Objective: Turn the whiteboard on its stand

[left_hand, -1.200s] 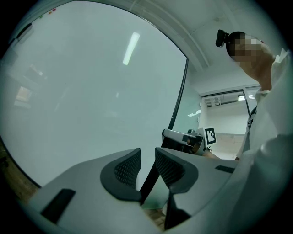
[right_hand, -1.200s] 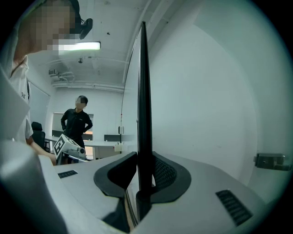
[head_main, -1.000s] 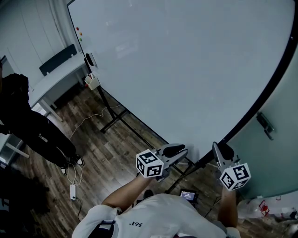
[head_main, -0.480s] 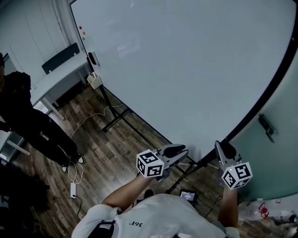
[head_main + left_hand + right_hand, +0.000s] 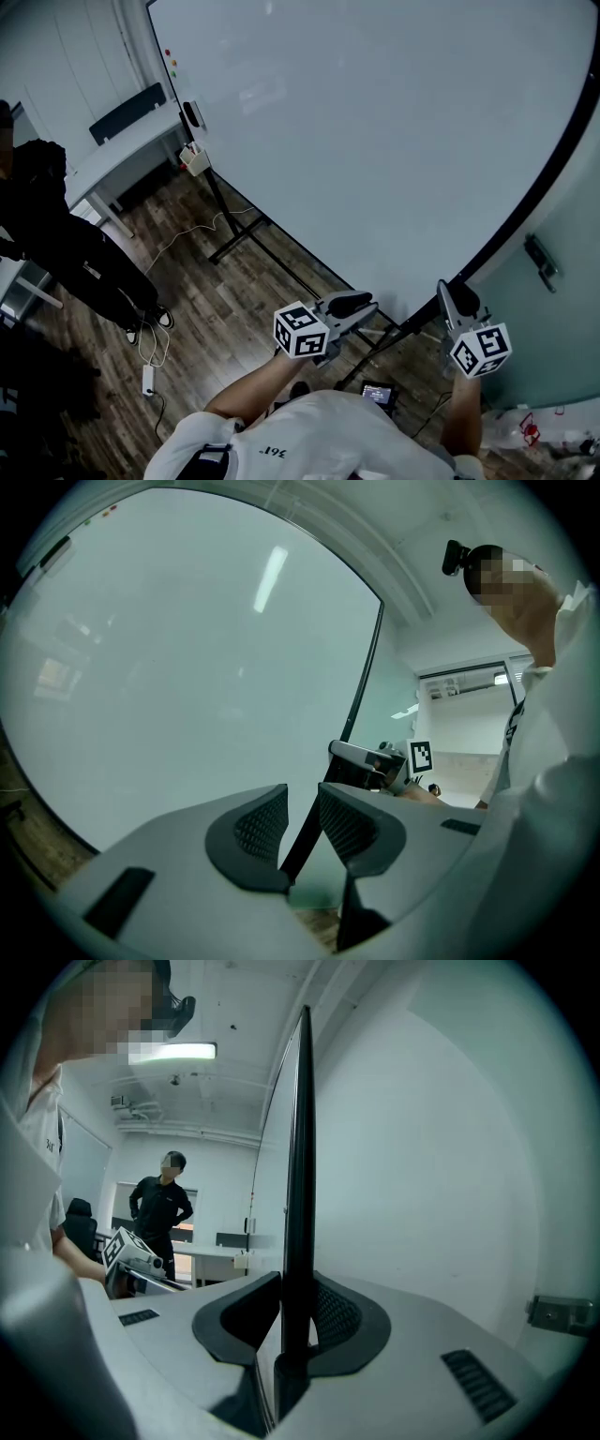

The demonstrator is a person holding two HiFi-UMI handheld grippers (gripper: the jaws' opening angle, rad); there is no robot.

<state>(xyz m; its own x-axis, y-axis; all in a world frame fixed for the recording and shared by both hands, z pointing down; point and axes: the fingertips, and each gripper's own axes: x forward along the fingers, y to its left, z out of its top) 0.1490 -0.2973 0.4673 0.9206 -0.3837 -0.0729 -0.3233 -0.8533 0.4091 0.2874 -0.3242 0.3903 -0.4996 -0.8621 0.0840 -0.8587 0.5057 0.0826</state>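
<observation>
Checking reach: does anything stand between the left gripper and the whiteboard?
Nothing visible. The left gripper faces the whiteboard with open fingers and only air between; the right gripper is shut on its dark edge.

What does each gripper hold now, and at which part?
The right gripper grips the whiteboard by its black edge; the left gripper is open, holding nothing.

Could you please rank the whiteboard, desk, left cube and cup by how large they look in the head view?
1. whiteboard
2. desk
3. left cube, though it sits much nearer the camera, which flatters it
4. cup
</observation>
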